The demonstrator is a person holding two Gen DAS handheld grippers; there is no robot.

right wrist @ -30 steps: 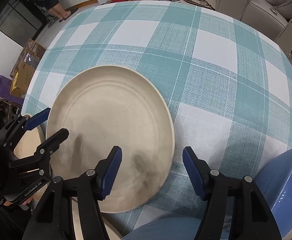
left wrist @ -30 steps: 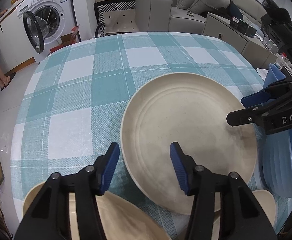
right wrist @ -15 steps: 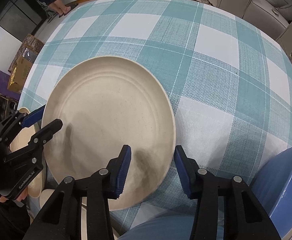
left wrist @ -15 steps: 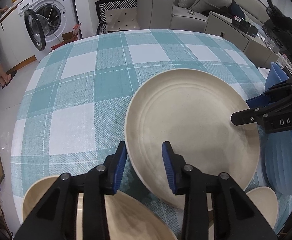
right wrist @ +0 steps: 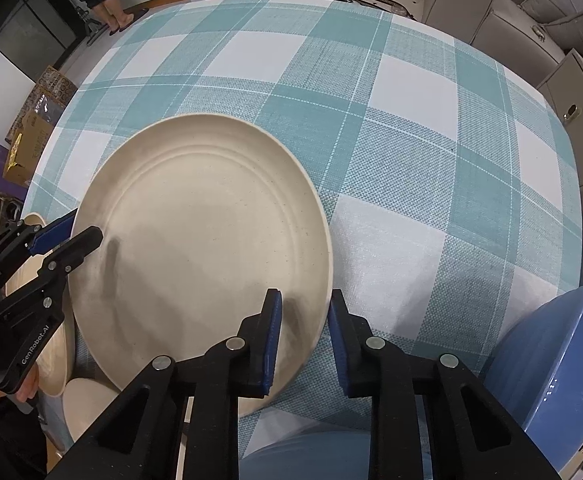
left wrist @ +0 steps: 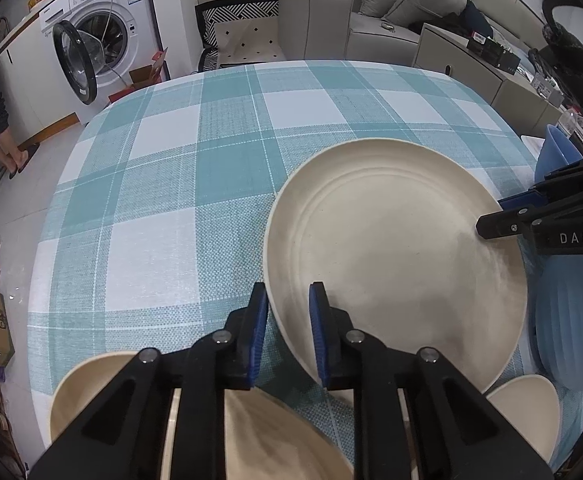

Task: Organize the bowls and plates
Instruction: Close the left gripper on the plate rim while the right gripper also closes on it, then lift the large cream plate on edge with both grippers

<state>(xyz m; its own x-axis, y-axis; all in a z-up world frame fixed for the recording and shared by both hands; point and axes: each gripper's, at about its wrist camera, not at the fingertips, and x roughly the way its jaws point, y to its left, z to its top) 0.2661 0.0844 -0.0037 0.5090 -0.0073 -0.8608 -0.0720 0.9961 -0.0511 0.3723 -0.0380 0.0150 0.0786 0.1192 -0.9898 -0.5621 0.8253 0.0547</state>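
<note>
A large cream plate [left wrist: 395, 256] sits over the teal checked tablecloth [left wrist: 195, 184]; it also shows in the right wrist view [right wrist: 199, 256]. My left gripper [left wrist: 287, 312] straddles its near-left rim, jaws closed onto the edge. My right gripper [right wrist: 303, 320] straddles the opposite rim, jaws closed onto it. Each gripper shows in the other's view, the right gripper [left wrist: 503, 216] and the left gripper [right wrist: 79, 228]. Whether the plate is lifted off the cloth, I cannot tell.
Cream dishes lie under my left gripper [left wrist: 275, 432] and at the near right [left wrist: 527, 412]. Blue bowls stand at the right [left wrist: 571, 320] and show in the right wrist view [right wrist: 559, 360]. A washing machine [left wrist: 95, 44] and sofa [left wrist: 371, 20] stand beyond the table.
Both grippers have narrowed from wide open to closed on opposite rims of the large cream plate. The plate has shifted slightly away in both views.
</note>
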